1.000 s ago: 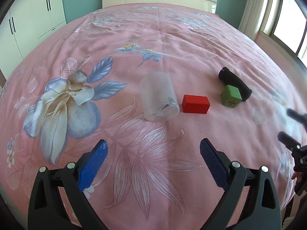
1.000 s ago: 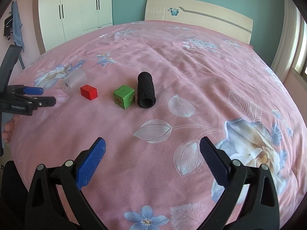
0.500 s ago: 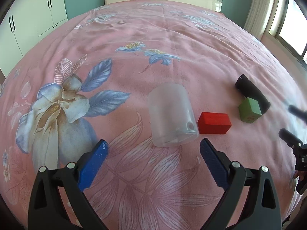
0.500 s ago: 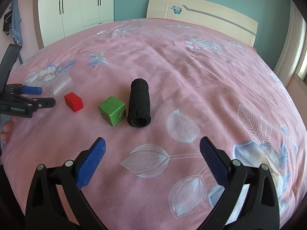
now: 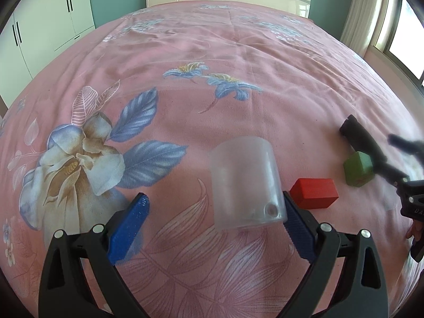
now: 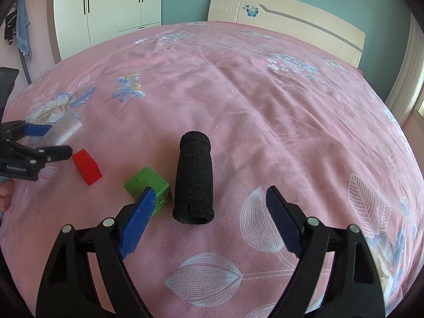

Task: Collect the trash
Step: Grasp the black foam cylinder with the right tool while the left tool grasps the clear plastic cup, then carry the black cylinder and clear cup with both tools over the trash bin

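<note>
My left gripper (image 5: 214,217) stands apart around the cup (image 5: 245,182), which lies on its side on the bed (image 5: 238,53); its right pad looks to touch the cup's wall near the rim, the left pad is well clear. My right gripper (image 6: 209,206) is closing, with the near end of the black roll (image 6: 194,180) between its pads, neither pad pressing yet. The green block (image 6: 147,182) sits just beside the roll, partly behind my left pad, and the red block (image 6: 87,167) lies further left, near the cup.

To do this well, I want the right pads to meet the roll's sides squarely and not catch the green block (it is close enough to get nudged or pinched along). The roll looks soft, so a firm squeeze should hold. On the left, I should centre the cup before closing, since a smooth round wall could slip out sideways. I judge the cup is the bin.
</note>
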`<state>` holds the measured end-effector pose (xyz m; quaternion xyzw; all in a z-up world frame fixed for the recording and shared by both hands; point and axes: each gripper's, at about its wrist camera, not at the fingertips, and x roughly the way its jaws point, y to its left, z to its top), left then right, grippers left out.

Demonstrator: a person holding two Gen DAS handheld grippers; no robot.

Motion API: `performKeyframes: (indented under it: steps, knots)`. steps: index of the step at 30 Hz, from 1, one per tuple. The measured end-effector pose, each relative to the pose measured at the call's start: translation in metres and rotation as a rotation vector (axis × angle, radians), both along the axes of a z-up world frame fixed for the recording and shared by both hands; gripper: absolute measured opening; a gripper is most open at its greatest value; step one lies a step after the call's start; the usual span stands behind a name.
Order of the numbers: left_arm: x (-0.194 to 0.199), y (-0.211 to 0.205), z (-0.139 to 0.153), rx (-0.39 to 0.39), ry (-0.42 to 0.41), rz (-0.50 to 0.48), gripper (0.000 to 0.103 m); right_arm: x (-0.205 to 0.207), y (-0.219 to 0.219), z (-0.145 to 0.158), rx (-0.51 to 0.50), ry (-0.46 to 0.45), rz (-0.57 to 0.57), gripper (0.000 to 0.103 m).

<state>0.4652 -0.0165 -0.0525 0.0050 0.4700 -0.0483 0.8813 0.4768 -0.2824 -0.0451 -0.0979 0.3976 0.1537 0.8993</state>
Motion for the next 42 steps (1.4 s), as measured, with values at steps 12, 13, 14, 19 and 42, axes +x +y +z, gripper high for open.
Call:
performKeyframes:
  steps: [12, 13, 14, 19, 42]
  knots:
    - [0.013, 0.000, -0.007, 0.035, 0.003, -0.009, 0.098, 0.021, 0.012, -0.015, -0.022, 0.070, 0.057, 0.049]
    - [0.015, -0.001, -0.007, 0.038, 0.004, -0.008, 0.098, 0.023, 0.016, -0.018, -0.031, 0.077, 0.065, 0.048]
    - [0.015, -0.001, -0.006, 0.040, 0.001, -0.007, 0.098, 0.025, 0.019, -0.019, -0.036, 0.074, 0.067, 0.044]
    - [0.021, -0.005, -0.006, 0.068, -0.011, -0.017, 0.097, 0.035, 0.026, -0.021, -0.028, 0.088, 0.077, 0.033]
    - [-0.011, 0.004, 0.014, 0.070, -0.035, -0.039, 0.049, -0.009, -0.011, -0.002, 0.047, 0.080, 0.040, 0.032]
